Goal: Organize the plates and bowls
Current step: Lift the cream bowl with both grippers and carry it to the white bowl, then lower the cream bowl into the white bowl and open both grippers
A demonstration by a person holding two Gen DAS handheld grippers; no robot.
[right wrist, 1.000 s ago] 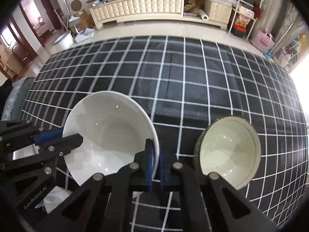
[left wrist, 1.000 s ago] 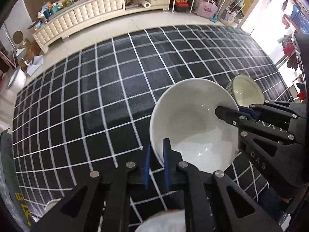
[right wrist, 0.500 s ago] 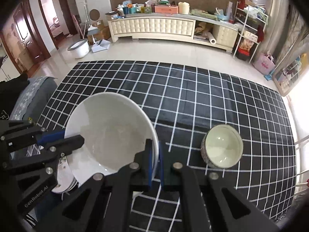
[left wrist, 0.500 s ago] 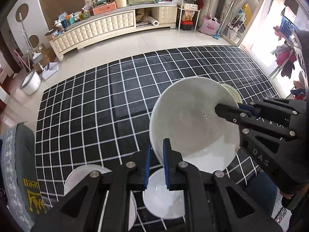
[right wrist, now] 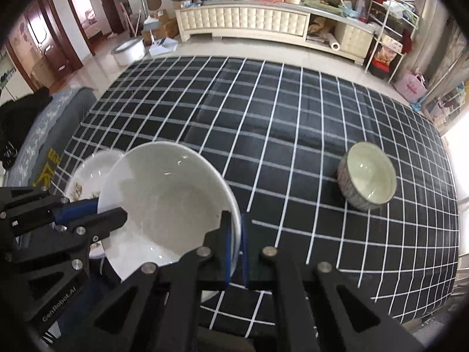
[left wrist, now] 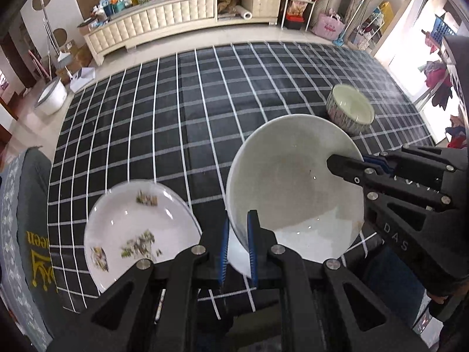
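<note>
A large white bowl [left wrist: 296, 187] [right wrist: 167, 205] is held in the air by both grippers. My left gripper [left wrist: 236, 234] is shut on its near rim. My right gripper [right wrist: 236, 234] is shut on its opposite rim and shows at the right in the left wrist view [left wrist: 348, 162]. Below, a white plate with food scraps [left wrist: 132, 223] [right wrist: 91, 173] lies at the front left of the black checked table [left wrist: 205, 117] [right wrist: 278, 123]. A smaller white dish [left wrist: 239, 259] lies under the bowl, mostly hidden. A patterned small bowl [left wrist: 350, 111] [right wrist: 366, 176] stands at the right.
A grey cushioned seat with yellow lettering [left wrist: 26, 234] [right wrist: 44, 152] is beside the table's left edge. A long cream cabinet [left wrist: 164, 20] [right wrist: 243, 20] with clutter stands beyond the floor. A white tub [right wrist: 129, 50] sits on the floor.
Both grippers have risen and pulled back with the white bowl between them. More of the table now shows, with the scrap plate at the left and the patterned bowl further away.
</note>
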